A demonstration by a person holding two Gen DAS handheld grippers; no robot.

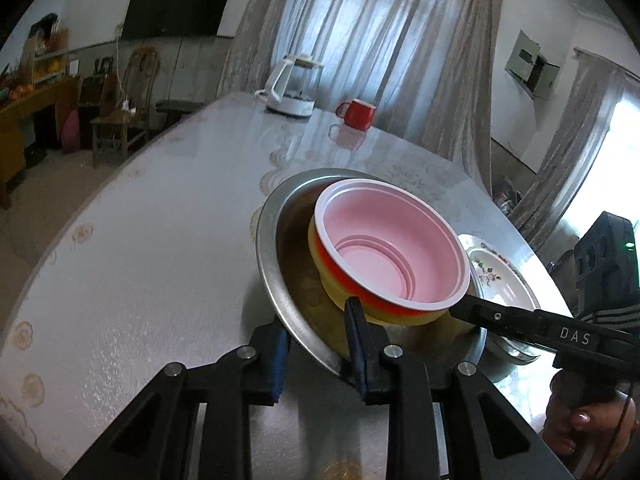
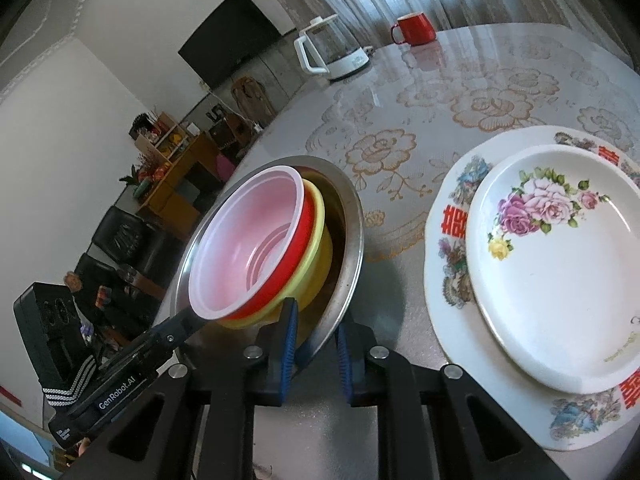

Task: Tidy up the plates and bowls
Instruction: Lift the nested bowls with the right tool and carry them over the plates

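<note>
A steel bowl (image 1: 276,256) (image 2: 352,216) holds a nested stack: a pink bowl (image 1: 384,240) (image 2: 244,232) inside a red bowl (image 2: 298,236) inside a yellow bowl (image 2: 320,248). My left gripper (image 1: 318,344) straddles the steel bowl's near rim, one finger inside and one outside. My right gripper (image 2: 316,344) grips the steel rim on the opposite side; it also shows in the left wrist view (image 1: 480,312). To the right, a small floral plate (image 2: 560,264) lies on a larger decorated plate (image 2: 448,240).
A white kettle (image 1: 290,88) (image 2: 332,52) and a red mug (image 1: 358,114) (image 2: 416,28) stand at the far side of the lace-covered table (image 1: 160,240). Chairs and a shelf stand beyond the table's left edge.
</note>
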